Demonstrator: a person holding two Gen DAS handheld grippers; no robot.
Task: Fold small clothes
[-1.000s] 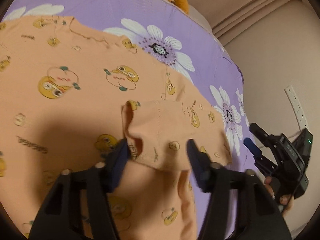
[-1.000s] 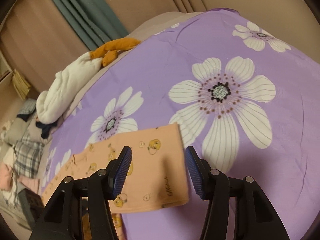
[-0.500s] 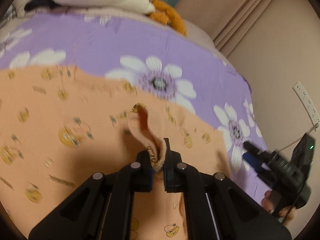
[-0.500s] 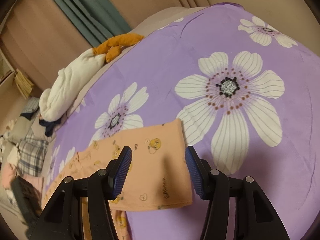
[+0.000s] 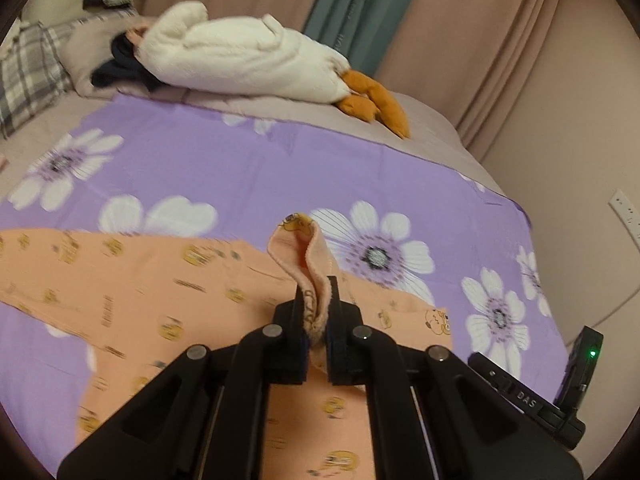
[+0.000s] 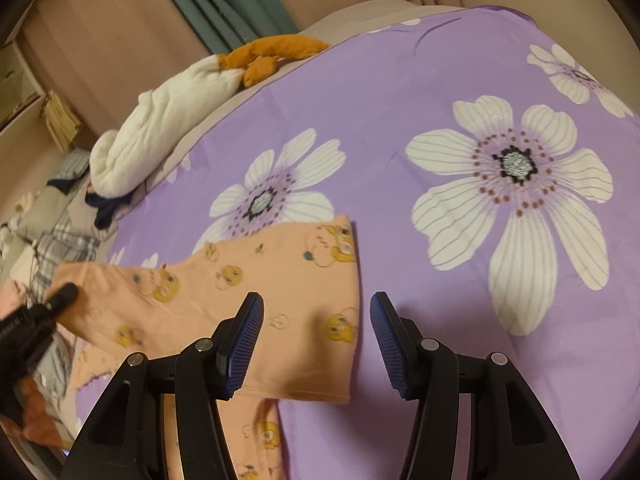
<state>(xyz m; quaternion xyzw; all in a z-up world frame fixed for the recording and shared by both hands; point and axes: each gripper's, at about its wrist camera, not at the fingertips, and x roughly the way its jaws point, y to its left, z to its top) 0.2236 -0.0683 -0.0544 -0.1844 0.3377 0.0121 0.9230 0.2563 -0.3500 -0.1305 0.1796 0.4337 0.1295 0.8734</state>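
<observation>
A bed with a purple flowered sheet [image 5: 248, 160] carries the peach garment [image 5: 132, 288], spread lengthwise across it. My left gripper [image 5: 316, 316] pinches a raised fold of its cloth, held low; my right gripper [image 6: 316, 340] hovers above the garment's edge, fingers spread.

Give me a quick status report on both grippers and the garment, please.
Left hand-held gripper shut on orange garment, pinched fold raised. Right hand-held gripper open, above garment's edge. Purple floral sheet beneath; nothing obstructing.
</observation>
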